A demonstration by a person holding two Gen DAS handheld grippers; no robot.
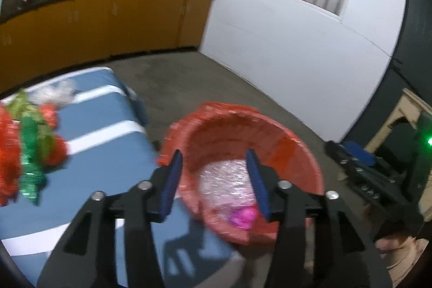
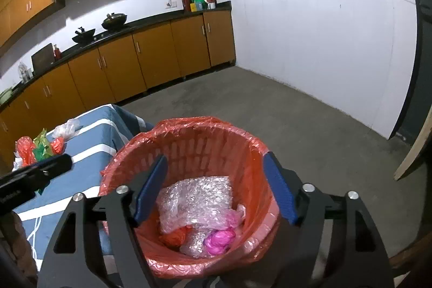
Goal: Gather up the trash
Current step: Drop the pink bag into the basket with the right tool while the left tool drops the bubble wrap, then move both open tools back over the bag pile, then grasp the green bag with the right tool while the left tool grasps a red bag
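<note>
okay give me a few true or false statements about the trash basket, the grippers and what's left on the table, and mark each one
1. The red-lined basket holds bubble wrap. True.
2. The right gripper grips a pink wrapper. False: its fingers are apart and empty; the pink wad lies in the basket.
3. Red and green wrappers lie on the striped blue table. True.
4. The left gripper is shut. False: it is open and holds nothing.
5. The basket has no liner. False: a red bag lines it.

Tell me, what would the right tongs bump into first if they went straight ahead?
Probably the bubble wrap lying in the red bin. The right tongs are open and empty, pointing into it, though depth is hard to judge.
</note>
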